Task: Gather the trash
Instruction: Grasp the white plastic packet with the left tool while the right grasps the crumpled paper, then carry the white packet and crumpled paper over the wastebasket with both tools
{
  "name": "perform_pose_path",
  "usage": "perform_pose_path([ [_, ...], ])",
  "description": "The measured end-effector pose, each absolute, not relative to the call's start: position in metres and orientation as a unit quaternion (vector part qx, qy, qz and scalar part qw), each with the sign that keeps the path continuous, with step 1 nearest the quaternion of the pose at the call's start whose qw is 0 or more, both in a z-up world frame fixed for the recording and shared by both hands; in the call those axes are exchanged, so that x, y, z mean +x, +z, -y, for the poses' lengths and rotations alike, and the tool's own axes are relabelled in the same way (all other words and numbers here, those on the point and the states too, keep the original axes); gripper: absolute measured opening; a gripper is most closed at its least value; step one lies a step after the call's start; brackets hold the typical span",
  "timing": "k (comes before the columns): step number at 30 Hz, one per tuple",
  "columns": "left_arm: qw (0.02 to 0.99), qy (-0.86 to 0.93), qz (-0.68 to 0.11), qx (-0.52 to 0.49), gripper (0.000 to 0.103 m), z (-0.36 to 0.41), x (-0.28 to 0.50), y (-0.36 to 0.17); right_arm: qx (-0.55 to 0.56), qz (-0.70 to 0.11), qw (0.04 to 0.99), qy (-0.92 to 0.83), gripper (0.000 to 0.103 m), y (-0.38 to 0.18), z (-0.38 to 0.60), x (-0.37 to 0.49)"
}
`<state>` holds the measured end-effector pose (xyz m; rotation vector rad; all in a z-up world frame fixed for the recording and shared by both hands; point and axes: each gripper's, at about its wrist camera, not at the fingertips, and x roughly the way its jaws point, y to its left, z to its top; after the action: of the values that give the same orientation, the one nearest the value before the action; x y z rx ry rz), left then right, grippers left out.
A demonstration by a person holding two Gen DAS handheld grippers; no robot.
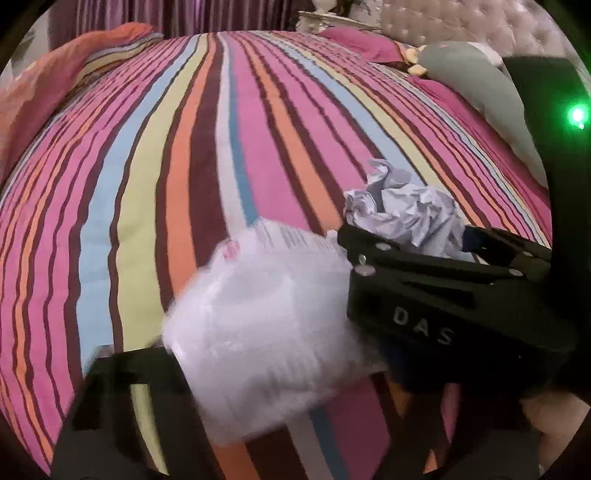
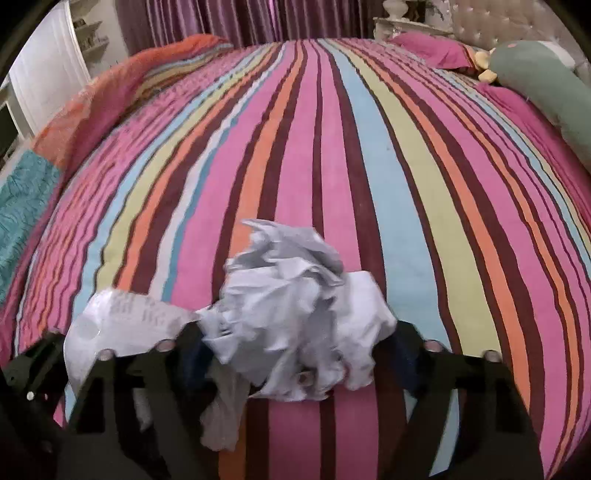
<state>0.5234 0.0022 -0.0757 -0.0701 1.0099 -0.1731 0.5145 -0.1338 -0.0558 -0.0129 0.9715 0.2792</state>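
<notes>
the left gripper (image 1: pixel 258 343) was closed on a clear plastic wrapper (image 1: pixel 258 332), which bulged between its black fingers low over the striped bedspread (image 1: pixel 221 147). just beside it to the right, the right gripper (image 2: pixel 295 343) was clamped on a ball of crumpled white paper (image 2: pixel 295 314), its fingers pressing in from both sides. both pieces of trash sat near the front edge of the bed. a pink pillow (image 2: pixel 428 48) and a grey-green bolster (image 2: pixel 546 85) lay far off by the headboard (image 2: pixel 517 22).
</notes>
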Motion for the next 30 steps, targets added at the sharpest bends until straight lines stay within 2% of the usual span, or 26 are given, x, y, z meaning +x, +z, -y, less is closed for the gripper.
perform_pose_path([
  [2,0.873,-0.089,-0.479,-0.029,0.05,0.001,0.52,-0.072,0.003,-0.461,0.877,0.135,0.056,-0.053,0.134,0.511],
  [5,0.873,-0.09,-0.477,-0.041,0.045,-0.001,0.514,-0.07,0.019,-0.464,0.874,0.139,0.055,-0.051,0.137,0.508],
  [14,0.877,-0.075,-0.472,-0.051,0.044,-0.016,0.484,-0.064,0.069,-0.462,0.873,0.136,0.054,-0.042,0.167,0.49],
  [30,0.889,-0.045,-0.454,-0.046,0.044,-0.039,0.366,-0.04,0.034,-0.44,0.89,0.116,0.054,-0.021,0.189,0.384],
])
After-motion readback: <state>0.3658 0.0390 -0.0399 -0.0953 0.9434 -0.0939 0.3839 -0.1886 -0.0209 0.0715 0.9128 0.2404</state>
